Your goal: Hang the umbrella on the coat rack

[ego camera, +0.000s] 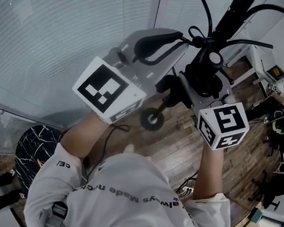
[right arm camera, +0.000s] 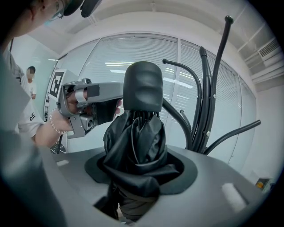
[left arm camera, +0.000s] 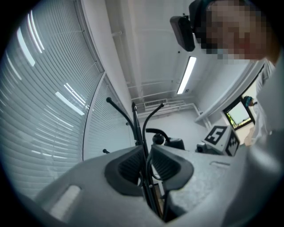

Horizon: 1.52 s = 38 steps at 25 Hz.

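Observation:
A folded black umbrella [right arm camera: 135,146] stands upright between my right gripper's [right arm camera: 135,177] jaws, which are shut on its bunched fabric. Its rounded handle [right arm camera: 142,86] rises above them. The black coat rack [right arm camera: 206,102] with curved arms stands just behind it to the right, also seen as the coat rack [ego camera: 231,22] in the head view. My left gripper [ego camera: 177,37] reaches in beside the handle. Its pads [left arm camera: 128,166] stand almost together with a thin black cord [left arm camera: 148,170], seemingly the umbrella's strap, pinched in the gap. The rack's pole [left arm camera: 135,124] shows right beyond them.
A curved glass wall with blinds [ego camera: 65,23] lies behind the rack. A round black marble table [ego camera: 33,150] stands on the wooden floor at lower left. A white desk [ego camera: 264,62] and a seated person [ego camera: 283,96] are at the right.

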Each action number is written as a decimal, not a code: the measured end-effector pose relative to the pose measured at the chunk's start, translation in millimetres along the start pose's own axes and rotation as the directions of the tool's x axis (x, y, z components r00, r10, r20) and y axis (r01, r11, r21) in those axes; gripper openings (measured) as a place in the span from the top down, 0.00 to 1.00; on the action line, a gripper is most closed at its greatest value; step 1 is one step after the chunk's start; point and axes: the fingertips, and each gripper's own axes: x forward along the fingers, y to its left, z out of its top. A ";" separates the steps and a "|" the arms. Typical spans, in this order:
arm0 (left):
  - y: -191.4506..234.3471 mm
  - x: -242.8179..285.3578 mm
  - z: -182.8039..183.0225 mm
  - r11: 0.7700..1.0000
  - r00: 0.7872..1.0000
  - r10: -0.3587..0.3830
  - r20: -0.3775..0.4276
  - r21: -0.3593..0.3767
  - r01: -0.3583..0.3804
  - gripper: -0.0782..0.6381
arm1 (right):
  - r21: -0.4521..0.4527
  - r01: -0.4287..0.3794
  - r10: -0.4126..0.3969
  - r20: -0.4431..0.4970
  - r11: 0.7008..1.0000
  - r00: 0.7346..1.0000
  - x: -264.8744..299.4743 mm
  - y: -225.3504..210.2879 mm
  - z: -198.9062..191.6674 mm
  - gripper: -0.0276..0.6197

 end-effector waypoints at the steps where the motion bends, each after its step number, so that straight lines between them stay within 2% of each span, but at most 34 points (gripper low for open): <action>1: 1.9 -2.2 3.6 1.000 1.000 0.004 0.009 0.000 -0.004 0.80 | -0.002 0.002 -0.002 0.000 1.000 1.000 -0.6 -0.9 0.3 0.59; 9: 22.1 -7.3 30.9 0.998 0.997 0.059 0.058 0.014 -0.060 0.80 | -0.012 -0.001 0.001 0.005 1.000 1.000 -4.2 1.0 2.8 0.59; 26: 9.9 6.6 14.8 0.994 0.998 0.065 -0.009 0.091 -0.064 0.80 | -0.027 0.023 -0.024 -0.039 0.999 0.999 -11.0 -0.7 -11.8 0.59; 32: 9.7 14.2 3.3 0.995 0.998 0.061 -0.032 0.085 -0.058 0.80 | 0.005 0.025 -0.024 -0.066 1.000 0.998 -5.5 -5.0 -23.7 0.59; 38: 9.6 18.9 -15.4 0.995 0.996 0.060 -0.071 0.084 -0.054 0.80 | 0.072 0.049 -0.043 -0.090 0.996 0.995 3.3 -20.1 -45.2 0.59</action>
